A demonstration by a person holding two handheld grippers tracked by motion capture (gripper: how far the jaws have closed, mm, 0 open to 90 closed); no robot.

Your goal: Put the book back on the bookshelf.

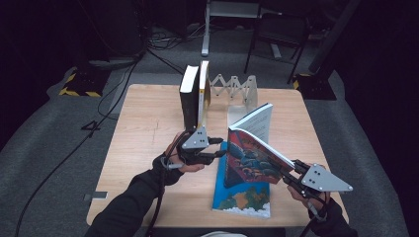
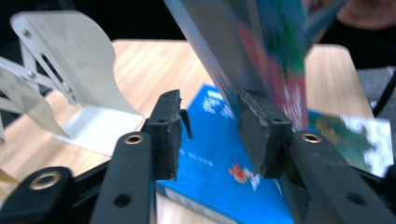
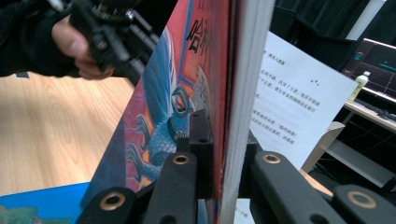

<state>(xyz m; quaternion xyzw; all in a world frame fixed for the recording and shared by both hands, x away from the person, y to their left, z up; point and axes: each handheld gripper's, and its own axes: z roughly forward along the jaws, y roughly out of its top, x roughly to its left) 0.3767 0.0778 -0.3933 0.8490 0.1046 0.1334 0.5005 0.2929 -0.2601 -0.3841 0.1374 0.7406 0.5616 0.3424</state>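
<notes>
High view: a wooden worktop (image 1: 148,123). Two books (image 1: 194,96) stand upright near the far edge, beside a white folding book rack (image 1: 237,89). A blue picture book (image 1: 243,197) lies flat toward the near edge, its long axis running near to far. Above it the right tongs (image 1: 291,170) pinch a red and blue paperback (image 1: 252,153), raised on edge and tilted, pages fanning toward the far edge. The left tongs (image 1: 217,148) sit spread just beside its cover.

Left gripper view: the tongs (image 2: 210,135) are spread; the blurred paperback (image 2: 261,56) stands against the right-hand pad, its top cut off.

Right gripper view: the tongs (image 3: 224,154) clamp the paperback (image 3: 187,93) edge-on, its bottom hidden.
</notes>
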